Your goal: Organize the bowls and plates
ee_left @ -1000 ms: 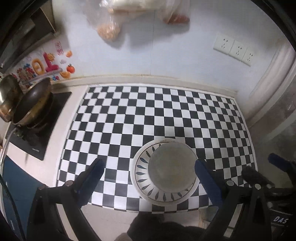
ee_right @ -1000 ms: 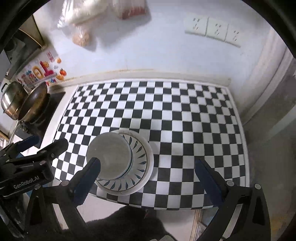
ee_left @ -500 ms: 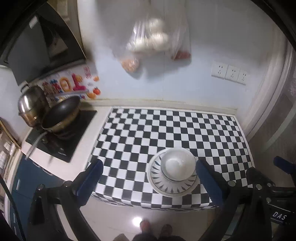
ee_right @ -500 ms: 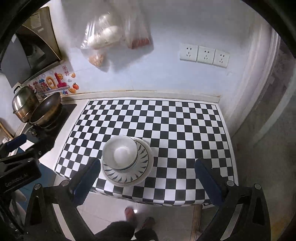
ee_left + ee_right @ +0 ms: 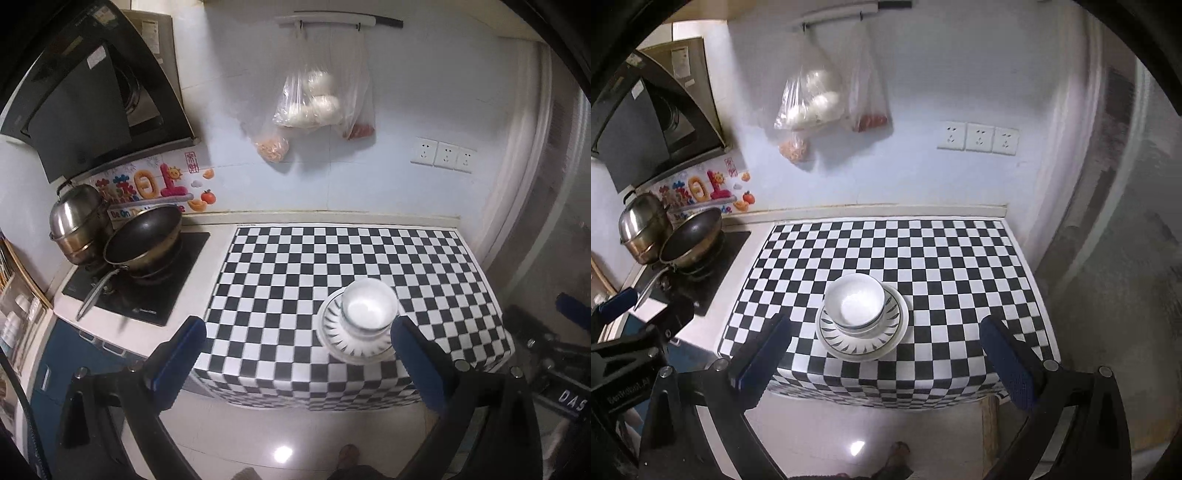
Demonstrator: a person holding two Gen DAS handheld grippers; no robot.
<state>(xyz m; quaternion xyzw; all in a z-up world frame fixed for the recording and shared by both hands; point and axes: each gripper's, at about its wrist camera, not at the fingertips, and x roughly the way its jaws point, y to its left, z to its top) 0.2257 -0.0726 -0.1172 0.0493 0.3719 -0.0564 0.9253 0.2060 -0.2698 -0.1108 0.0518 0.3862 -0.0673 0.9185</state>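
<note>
White bowl (image 5: 854, 302) sat in patterned plate (image 5: 862, 341), close to the counter's (image 5: 942, 258) front edge; checkered surface behind lay open. Left gripper (image 5: 291, 363) and right gripper (image 5: 884, 356) hung off that edge, fingers (image 5: 762, 356) spread, empty.

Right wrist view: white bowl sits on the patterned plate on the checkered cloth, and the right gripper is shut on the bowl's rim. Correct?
Not quite. The bowl does sit on the plate on the checkered cloth, but the right gripper is open and holds nothing, as the right wrist view shows; its fingers stand wide apart, clear of the bowl.
</note>
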